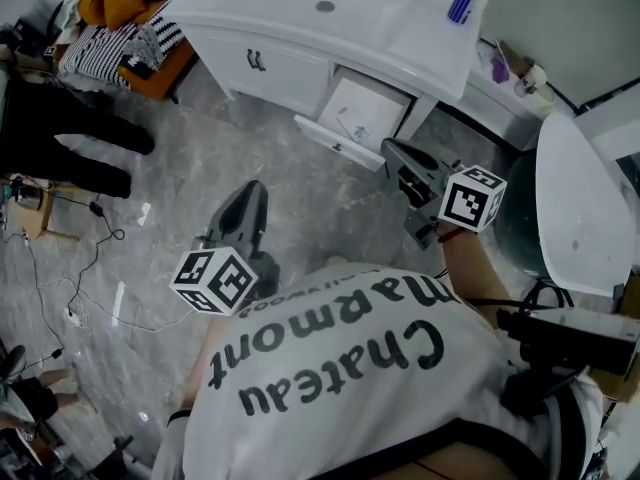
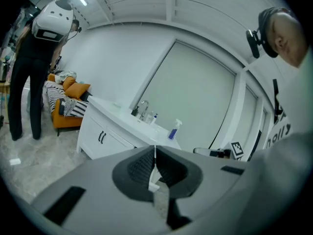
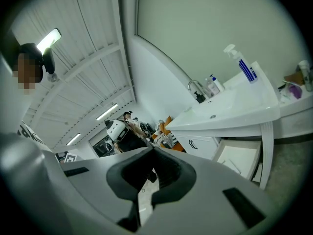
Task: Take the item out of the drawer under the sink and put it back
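a white sink counter (image 1: pixel 420 43) stands ahead, and the drawer (image 1: pixel 362 108) beneath its front edge is pulled open. a small thin item (image 1: pixel 348 120) seems to lie on the drawer floor. the left claw (image 1: pixel 250 192) and the right claw (image 1: pixel 393 149) both hover short of the drawer, each closed on nothing. the item sits inside, so either the lift-out or only the drawer closing probably remains; which one is unclear.
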The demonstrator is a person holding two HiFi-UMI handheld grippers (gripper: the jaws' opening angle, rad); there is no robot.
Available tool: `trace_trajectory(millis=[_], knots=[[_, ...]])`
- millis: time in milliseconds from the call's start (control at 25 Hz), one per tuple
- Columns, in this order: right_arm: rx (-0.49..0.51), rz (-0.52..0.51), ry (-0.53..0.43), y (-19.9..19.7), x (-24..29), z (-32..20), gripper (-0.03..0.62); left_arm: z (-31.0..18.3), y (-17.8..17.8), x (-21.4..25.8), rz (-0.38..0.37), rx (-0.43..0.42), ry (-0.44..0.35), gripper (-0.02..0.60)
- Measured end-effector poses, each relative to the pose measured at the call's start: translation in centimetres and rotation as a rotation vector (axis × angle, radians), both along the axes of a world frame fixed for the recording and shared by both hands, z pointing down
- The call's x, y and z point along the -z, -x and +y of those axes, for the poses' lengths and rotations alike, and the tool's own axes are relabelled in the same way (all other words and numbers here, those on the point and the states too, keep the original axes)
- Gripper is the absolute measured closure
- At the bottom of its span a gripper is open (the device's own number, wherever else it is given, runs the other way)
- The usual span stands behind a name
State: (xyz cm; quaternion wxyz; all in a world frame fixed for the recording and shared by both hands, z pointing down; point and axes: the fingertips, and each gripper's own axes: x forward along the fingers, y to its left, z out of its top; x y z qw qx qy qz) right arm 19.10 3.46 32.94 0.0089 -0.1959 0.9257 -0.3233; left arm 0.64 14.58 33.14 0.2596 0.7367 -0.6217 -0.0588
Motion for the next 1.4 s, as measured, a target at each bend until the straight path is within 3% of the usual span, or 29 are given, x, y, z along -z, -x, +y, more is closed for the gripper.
trace_trajectory(millis=[160,360,560,960,1200,1400], knots=[[-0.006,0.004,0.019,-0.6,-0.5,-1.5,0.582,-2.4,-0.7,-0.2,0.021,-0.011,0.015,0.566],[0.001,0.008,-0.001,-1.0,-0.7,-2.0,0.582,-3.3,-1.5,-0.1,0.049,-0.043,-0.02,0.572],[-0.016,0.062,-0.05,-1.5,-0.2,-2.2,0.582,-3.7,-0.9,0.1,0.058,-0.009,-0.025,0.572],[-0.026,0.14,-0.04,-0.7,-3.7,-2.5,0.582,-3.0,-1.4,-1.3,-0.039,-0.054,0.037,0.572],[-0.002,0.154,-0.032,0.0,-4.3,-2.1,0.582,-2.4,-0.9,-1.9,-0.061,-0.052,0.075,0.572],[0.015,0.209,0.012,1.6,-6.0,-3.6,0.582,-5.1,1.0,-2.5,-0.048,-0.07,0.095,0.572]])
